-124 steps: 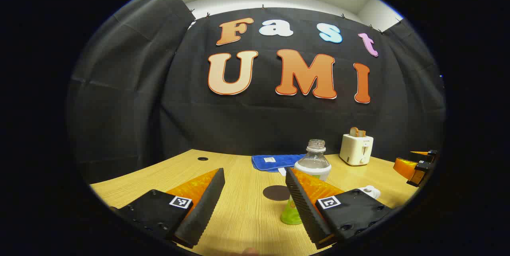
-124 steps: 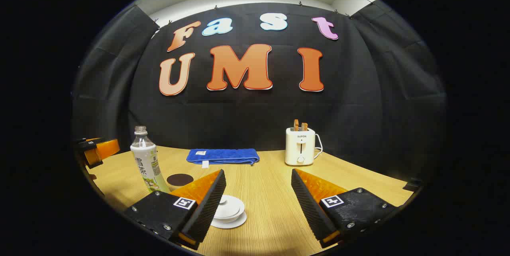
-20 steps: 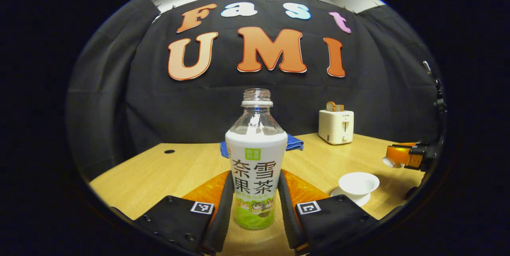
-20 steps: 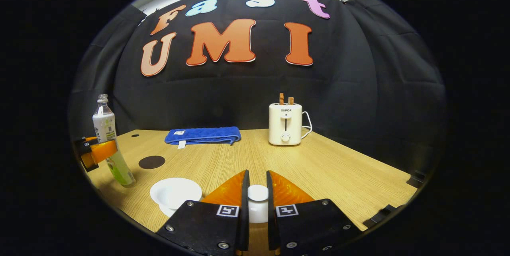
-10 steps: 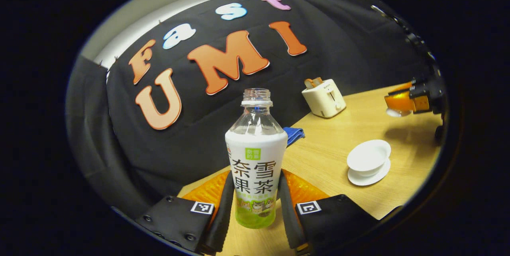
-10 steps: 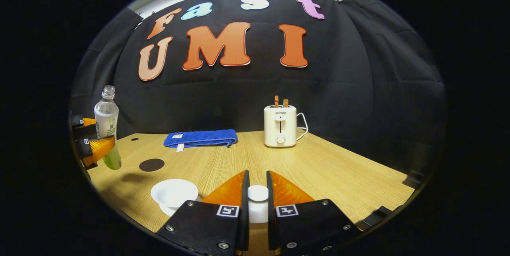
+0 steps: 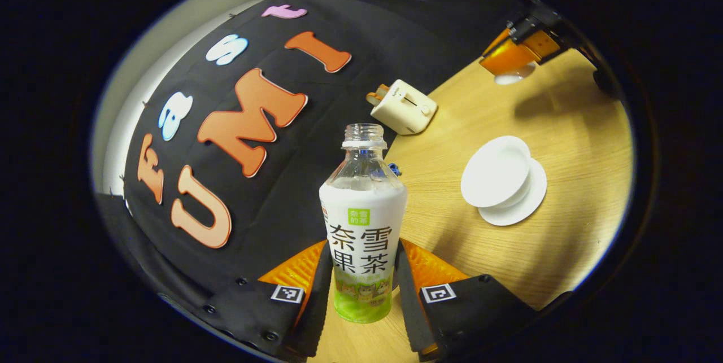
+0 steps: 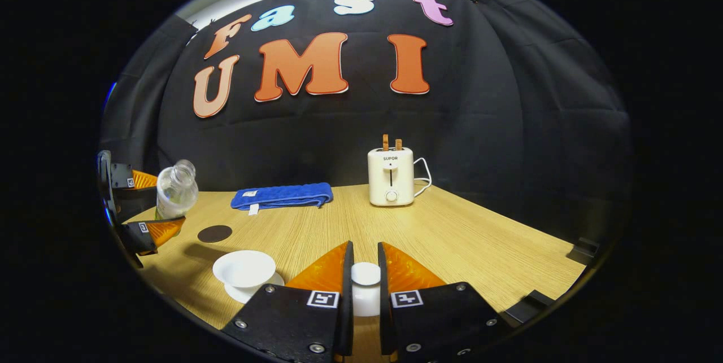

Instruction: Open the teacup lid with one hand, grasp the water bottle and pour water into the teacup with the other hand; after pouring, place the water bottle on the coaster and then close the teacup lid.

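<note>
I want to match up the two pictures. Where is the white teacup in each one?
Left gripper view: the teacup sits on its saucer at right of centre, lid off, to the right of the water bottle.
Right gripper view: the teacup sits low and left, just left of the right gripper, which holds the lid.
Shared landmark: the white toaster near the back wall.

A wooden table [image 8: 452,239] carries a saucer [image 8: 234,292] with an open teacup [image 8: 244,270] left of the right fingers, a coaster [image 8: 214,234], a folded blue towel [image 8: 279,196] and a toaster [image 8: 391,178] ahead of them.
</note>
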